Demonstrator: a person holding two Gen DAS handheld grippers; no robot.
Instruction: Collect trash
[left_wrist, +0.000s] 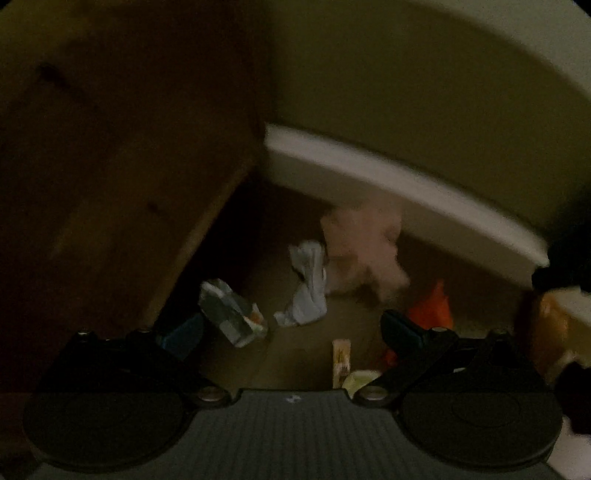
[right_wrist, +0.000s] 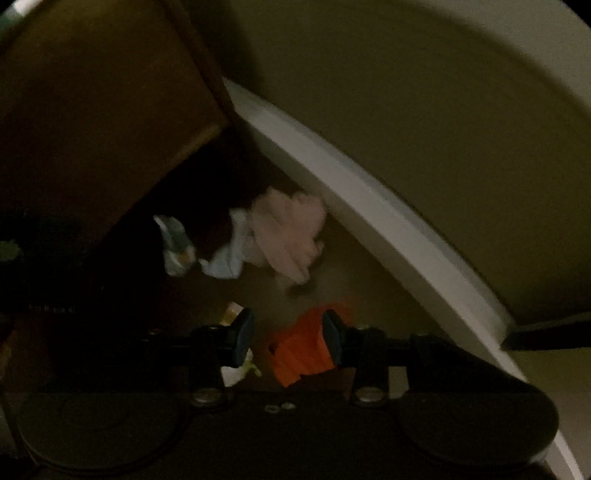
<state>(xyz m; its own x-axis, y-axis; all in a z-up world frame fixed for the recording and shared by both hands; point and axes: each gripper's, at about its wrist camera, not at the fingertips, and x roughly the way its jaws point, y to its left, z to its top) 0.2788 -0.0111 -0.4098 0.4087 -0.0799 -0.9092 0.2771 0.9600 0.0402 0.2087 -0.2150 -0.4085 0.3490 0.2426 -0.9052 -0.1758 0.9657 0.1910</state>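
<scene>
Trash lies on a dim floor in a corner. There is a crumpled pink tissue, a white paper scrap, a silvery wrapper, an orange wrapper, a small box and a pale yellowish piece. My left gripper points down over the floor, its jaws wide apart with nothing in them. My right gripper hangs open above the orange wrapper, which shows between its fingers with a gap at the left pad.
A white baseboard runs along the wall behind the trash. A dark wooden piece of furniture closes the left side. Both views are dim and blurred.
</scene>
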